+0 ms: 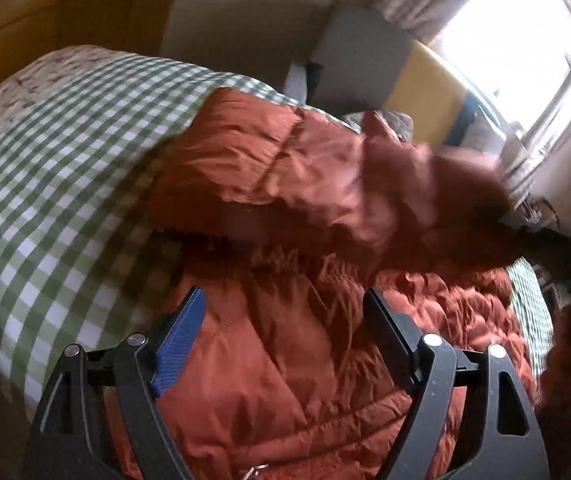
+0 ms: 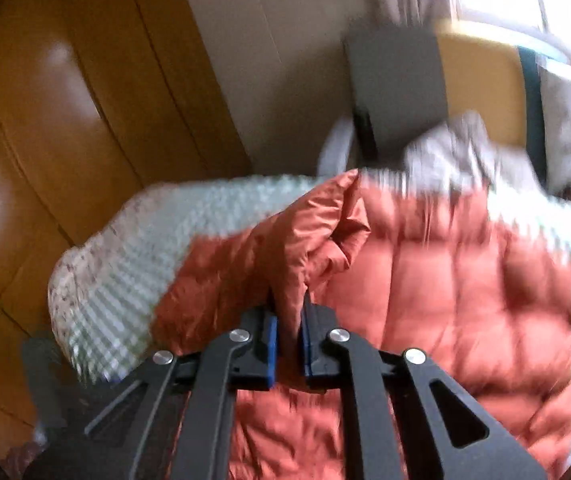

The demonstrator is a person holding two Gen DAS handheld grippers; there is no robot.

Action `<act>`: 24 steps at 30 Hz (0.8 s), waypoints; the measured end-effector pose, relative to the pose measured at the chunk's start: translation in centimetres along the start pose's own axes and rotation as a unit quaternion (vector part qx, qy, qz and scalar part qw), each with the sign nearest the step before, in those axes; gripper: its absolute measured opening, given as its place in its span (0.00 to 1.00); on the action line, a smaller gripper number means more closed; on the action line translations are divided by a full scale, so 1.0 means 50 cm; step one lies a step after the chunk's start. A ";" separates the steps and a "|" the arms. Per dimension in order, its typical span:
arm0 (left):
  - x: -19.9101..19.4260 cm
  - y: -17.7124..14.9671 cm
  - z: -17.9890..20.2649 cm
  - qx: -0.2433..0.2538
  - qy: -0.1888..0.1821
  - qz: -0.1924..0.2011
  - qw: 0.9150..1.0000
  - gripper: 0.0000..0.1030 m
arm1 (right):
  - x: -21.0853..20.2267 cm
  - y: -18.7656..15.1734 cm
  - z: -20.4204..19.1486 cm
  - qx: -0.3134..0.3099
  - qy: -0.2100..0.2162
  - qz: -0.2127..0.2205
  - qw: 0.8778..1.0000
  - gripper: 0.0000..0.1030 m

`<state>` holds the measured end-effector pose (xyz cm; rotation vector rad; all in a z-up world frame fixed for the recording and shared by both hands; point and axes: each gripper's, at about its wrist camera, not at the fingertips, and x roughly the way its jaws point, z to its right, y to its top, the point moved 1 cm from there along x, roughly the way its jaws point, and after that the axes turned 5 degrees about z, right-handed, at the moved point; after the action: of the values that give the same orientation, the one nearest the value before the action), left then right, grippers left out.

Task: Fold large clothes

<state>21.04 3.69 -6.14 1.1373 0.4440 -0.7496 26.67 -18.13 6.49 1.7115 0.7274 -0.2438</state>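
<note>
Right hand-held gripper (image 2: pixel 289 320) was clamped on a pinch of rust-orange fabric, its blue pads pressed together on what looked like a sleeve or side edge of the puffer jacket (image 2: pixel 425 280). That held part rose in a peak above the rest of the garment. The left hand-held gripper (image 1: pixel 285 312) hovered just above the near part of the jacket with its jaws wide apart, holding nothing.

Outward from there, the quilted jacket lay spread across the bed, on a green-and-white checked bedsheet (image 1: pixel 45 184), with a floral quilt (image 1: pixel 13 96) at the far left. In the left wrist view a raised flap of the jacket was blurred with motion on the right. A yellow wooden wardrobe (image 2: pixel 65 120) stood to the left, and a bright window (image 1: pixel 525 40) at the far right.

By my judgement, the step in hand was folding one side inward over the body. The next move would call for carrying the held part across and laying it flat, the free gripper steadying the puffy fabric.
</note>
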 end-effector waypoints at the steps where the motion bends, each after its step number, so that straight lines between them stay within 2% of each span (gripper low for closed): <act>1: 0.002 0.002 0.000 0.001 0.006 0.000 1.000 0.77 | -0.017 0.027 -0.002 -0.003 -0.001 0.017 1.000 0.08; 4: 0.016 0.013 0.008 0.006 0.035 0.001 0.999 0.77 | -0.053 0.084 0.016 -0.002 -0.022 0.062 0.998 0.07; 7: 0.031 0.034 0.016 0.006 0.065 0.005 0.998 0.77 | -0.080 0.106 0.070 0.024 -0.037 0.084 0.995 0.07; 11: 0.064 0.065 0.031 0.014 0.087 0.001 0.996 0.77 | -0.106 0.110 0.154 0.064 -0.058 0.097 0.992 0.07; 14: 0.099 0.083 0.052 0.027 0.098 -0.005 0.995 0.77 | -0.133 0.096 0.227 0.085 -0.089 0.105 0.987 0.07; 17: 0.134 0.085 0.073 0.042 0.114 -0.014 0.993 0.77 | -0.133 0.054 0.314 0.122 -0.129 0.085 0.980 0.07; 18: 0.143 0.083 0.078 0.047 0.116 -0.016 0.992 0.77 | -0.116 0.016 0.362 0.144 -0.149 0.062 0.976 0.07; 19: 0.153 0.079 0.082 0.052 0.120 -0.020 0.991 0.77 | -0.116 0.016 0.362 0.144 -0.149 0.062 0.976 0.07; 24: 0.182 0.049 0.077 0.063 0.130 -0.041 0.989 0.77 | -0.047 -0.103 0.461 0.206 -0.184 -0.009 0.961 0.07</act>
<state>28.84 -2.11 -9.18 1.3505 0.6730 -0.7100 26.78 -39.98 -2.85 1.9739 0.4326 -0.7498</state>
